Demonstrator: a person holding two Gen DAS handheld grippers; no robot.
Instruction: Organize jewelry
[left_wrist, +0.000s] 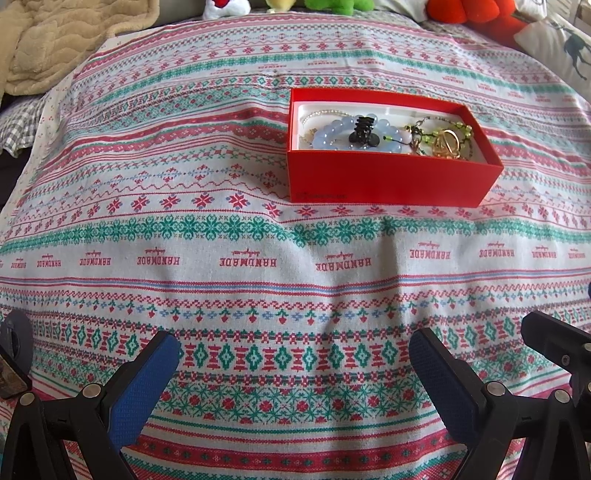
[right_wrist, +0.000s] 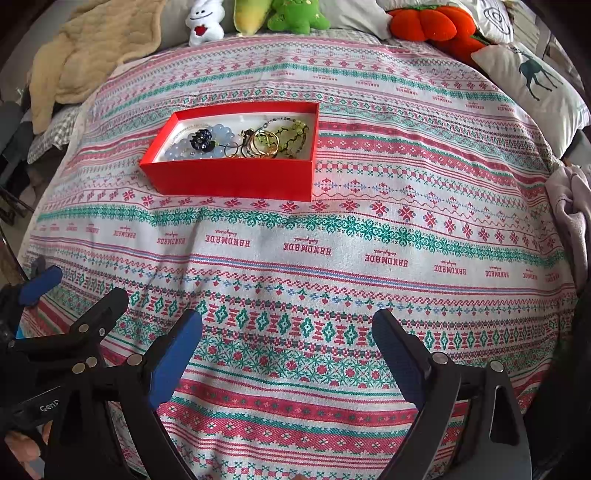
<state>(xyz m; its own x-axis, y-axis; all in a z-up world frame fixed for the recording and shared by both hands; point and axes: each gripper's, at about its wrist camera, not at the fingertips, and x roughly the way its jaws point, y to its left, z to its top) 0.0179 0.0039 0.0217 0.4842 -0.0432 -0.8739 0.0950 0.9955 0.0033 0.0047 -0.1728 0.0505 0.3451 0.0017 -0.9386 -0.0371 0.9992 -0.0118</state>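
Both grippers, left and right, spread wide over bare cloth, well short of red box.

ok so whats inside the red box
The red box holds a pale blue bead bracelet with a black hair clip on top, gold rings, a green beaded strand and a thin pearl chain. Anything beneath this pile is hidden.
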